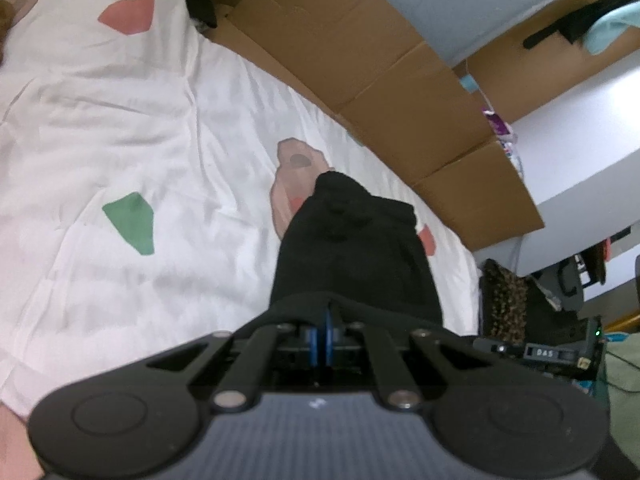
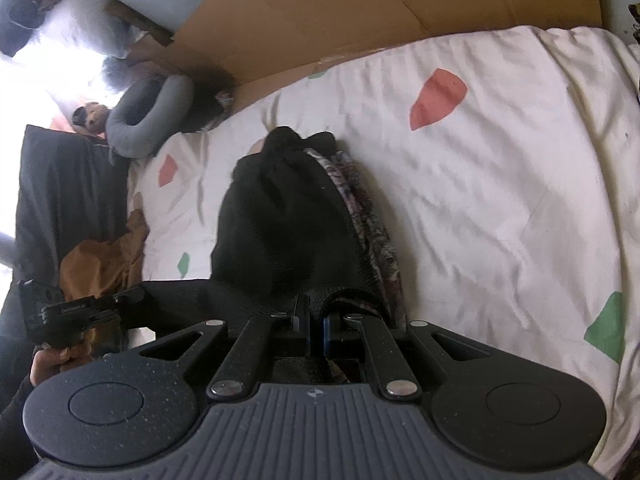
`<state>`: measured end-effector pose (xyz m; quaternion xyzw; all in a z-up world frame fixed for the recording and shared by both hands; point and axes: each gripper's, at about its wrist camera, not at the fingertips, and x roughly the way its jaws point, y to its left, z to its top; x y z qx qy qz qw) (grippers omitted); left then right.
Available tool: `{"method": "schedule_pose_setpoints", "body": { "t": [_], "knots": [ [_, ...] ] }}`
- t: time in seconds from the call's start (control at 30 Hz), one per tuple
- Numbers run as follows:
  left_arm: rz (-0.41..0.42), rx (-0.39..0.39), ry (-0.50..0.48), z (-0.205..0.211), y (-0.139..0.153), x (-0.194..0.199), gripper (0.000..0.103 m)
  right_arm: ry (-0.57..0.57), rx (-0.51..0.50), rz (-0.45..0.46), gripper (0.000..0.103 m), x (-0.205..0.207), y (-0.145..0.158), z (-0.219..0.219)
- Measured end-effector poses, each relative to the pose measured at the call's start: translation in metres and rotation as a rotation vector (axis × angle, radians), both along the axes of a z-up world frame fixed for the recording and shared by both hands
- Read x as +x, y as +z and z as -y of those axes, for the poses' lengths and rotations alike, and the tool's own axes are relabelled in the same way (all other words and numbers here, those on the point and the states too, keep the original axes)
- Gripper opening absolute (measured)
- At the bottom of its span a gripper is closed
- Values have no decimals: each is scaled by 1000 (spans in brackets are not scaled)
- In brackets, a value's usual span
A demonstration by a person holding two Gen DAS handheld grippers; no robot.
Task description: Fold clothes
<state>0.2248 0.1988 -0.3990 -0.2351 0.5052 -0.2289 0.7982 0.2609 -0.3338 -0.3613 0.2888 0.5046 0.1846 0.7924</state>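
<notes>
While a white bedsheet (image 1: 120, 120) with red and green patches covers the bed, flattened cardboard (image 1: 400, 80) lines its far side in the left wrist view, where the left gripper (image 1: 323, 320) pinches the edge of a black garment (image 1: 352, 248) that hangs down to the sheet. From the right wrist, the right gripper (image 2: 316, 320) clamps the same garment's edge, a patterned fabric (image 2: 372, 224) alongside; a grey neck pillow (image 2: 148, 116) lies at the bed's end.
</notes>
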Motion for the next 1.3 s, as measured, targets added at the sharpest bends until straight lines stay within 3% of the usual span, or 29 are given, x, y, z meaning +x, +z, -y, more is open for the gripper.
{"method": "schedule_pose_setpoints", "body": {
  "t": [0.33,0.4,0.43,0.47,0.5,0.53,0.77,1.1,1.3],
  "knots": [
    [-18,65,-35,5,-32,11,7,-24,-1,-25,7,16,-23,-3],
    [-17,76,-57,8,-34,10,19,-35,20,-45,10,16,-27,-1],
    [-24,67,-63,9,-35,9,33,-39,38,-43,18,15,-28,1],
    [-33,55,-69,9,-36,8,40,-42,46,-34,25,12,-27,2],
    [-34,55,-75,10,-36,6,51,-46,53,-25,41,10,-26,4],
    [-32,58,-81,11,-36,3,55,-50,61,-16,48,7,-25,5],
    [-7,101,-109,13,-28,-20,64,-53,119,-7,52,-12,-22,8],
    [39,151,-173,33,-35,-42,64,-27,105,2,53,-30,-31,-10],
    [74,194,-208,44,-44,-37,63,-2,84,-15,64,-26,-41,-26]
  ]
}}
